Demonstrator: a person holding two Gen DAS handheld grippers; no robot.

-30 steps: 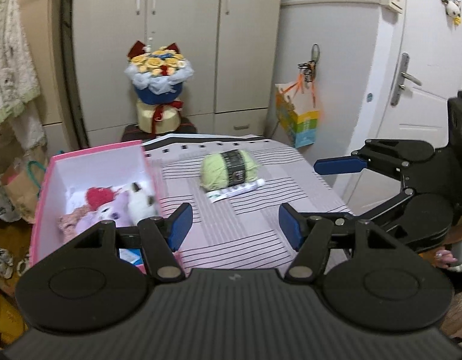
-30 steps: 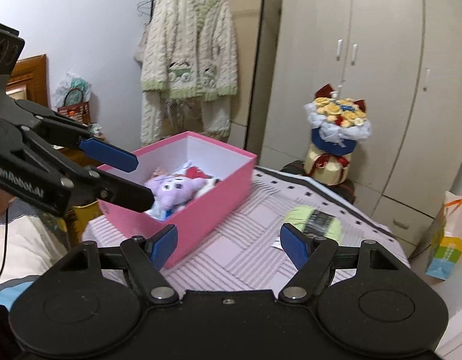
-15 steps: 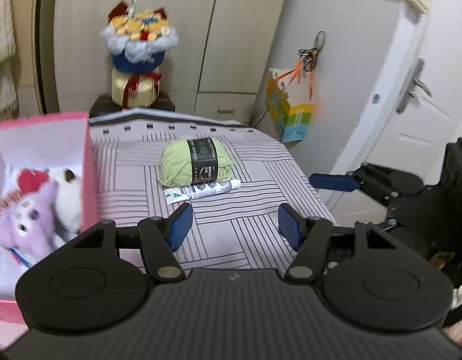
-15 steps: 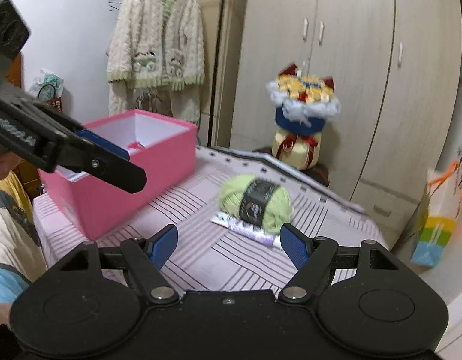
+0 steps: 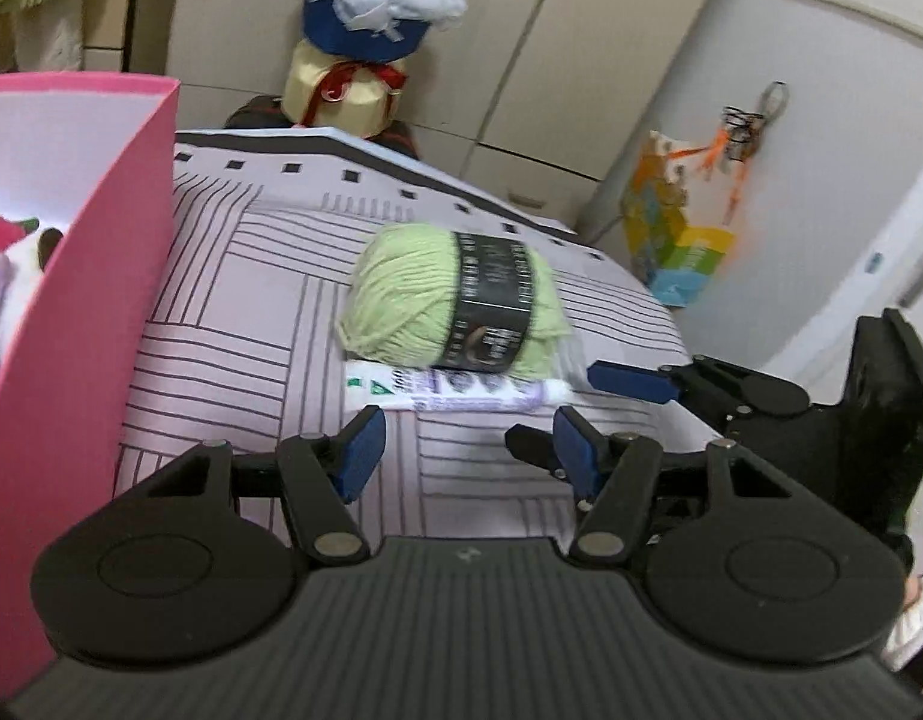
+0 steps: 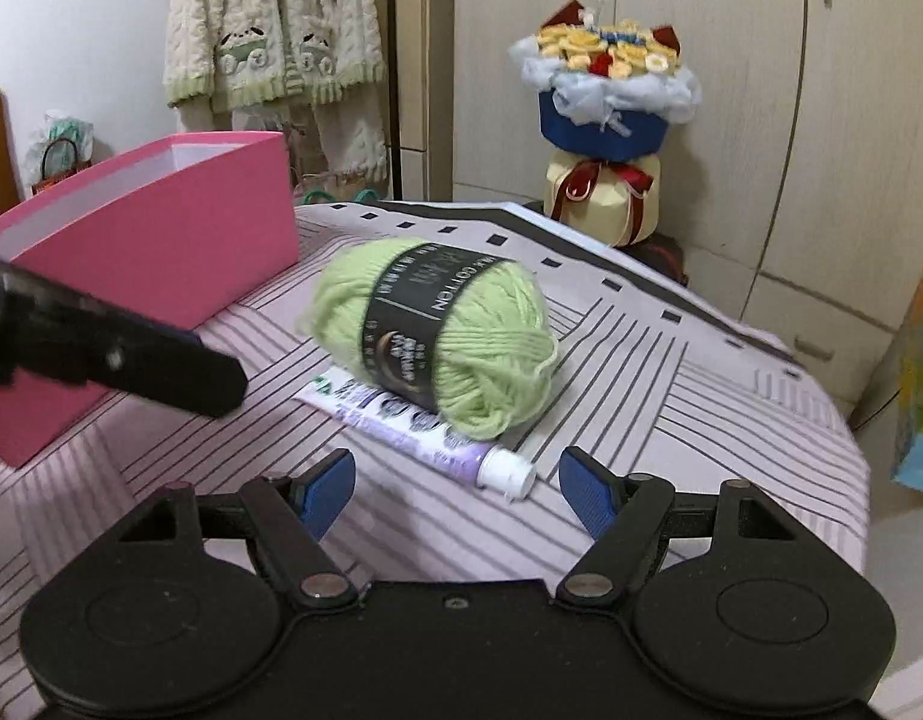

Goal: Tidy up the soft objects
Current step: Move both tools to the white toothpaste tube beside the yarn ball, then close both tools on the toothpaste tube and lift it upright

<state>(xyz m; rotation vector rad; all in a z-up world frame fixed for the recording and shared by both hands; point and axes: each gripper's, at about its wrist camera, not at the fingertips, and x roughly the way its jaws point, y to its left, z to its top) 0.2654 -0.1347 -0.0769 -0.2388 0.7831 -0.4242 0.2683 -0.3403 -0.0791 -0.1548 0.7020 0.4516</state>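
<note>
A light green yarn ball (image 5: 449, 300) (image 6: 443, 336) with a black paper band lies on the striped tablecloth (image 5: 233, 324). A white and purple tube (image 5: 455, 393) (image 6: 419, 426) lies just in front of it, touching it. My left gripper (image 5: 467, 450) hangs open close before the tube, nothing between its blue pads. My right gripper (image 6: 455, 492) also stands open, just short of the tube's white cap. A pink box (image 5: 71, 330) (image 6: 155, 240) at the left holds plush toys (image 5: 5, 276).
A flower bouquet (image 6: 605, 120) stands on a stool behind the table. A cream cardigan (image 6: 269, 30) hangs at the back left, a colourful paper bag (image 5: 671, 240) on the right wall. The table's right edge drops off near the wardrobe (image 6: 731, 90).
Both grippers have come down and forward toward the yarn ball and tube, which look much larger. The box has slid to the left edge of both views.
</note>
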